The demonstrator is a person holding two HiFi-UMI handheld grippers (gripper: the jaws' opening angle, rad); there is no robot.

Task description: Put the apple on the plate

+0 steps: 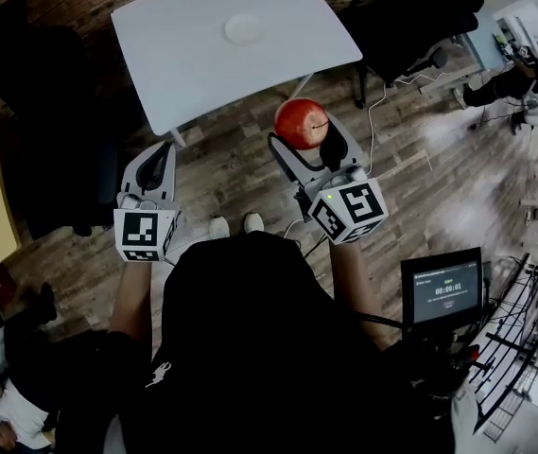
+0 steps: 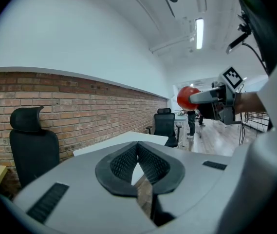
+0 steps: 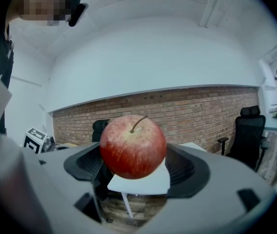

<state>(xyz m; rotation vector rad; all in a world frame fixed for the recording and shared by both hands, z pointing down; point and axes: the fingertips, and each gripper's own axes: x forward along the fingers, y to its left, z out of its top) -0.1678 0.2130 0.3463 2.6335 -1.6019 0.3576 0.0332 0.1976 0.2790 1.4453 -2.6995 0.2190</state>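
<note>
Only candidate is the screen (image 1: pixel 446 294): a small header line over a row of timer-style digits, both too small to read for sure. The cube (image 1: pixel 144 235) on the left gripper (image 1: pixel 165 149) and the one on the right gripper (image 1: pixel 304 136) show black-and-white square markers, no letters or digits. No other print is legible.

person: black top (image 1: pixel 240 329), white shoes (image 1: pixel 218 226) | left gripper (image 1: pixel 159 157): grey shell, black ribbed pads (image 2: pixel 153 164) in a black rim, 2 black slots on the shell | right gripper (image 1: pixel 303 138): same grey shell, black pads | left cube (image 1: pixel 144 235): white, black square markers | right cube (image 1: pixel 349 211): white, black square markers, small green light
</note>
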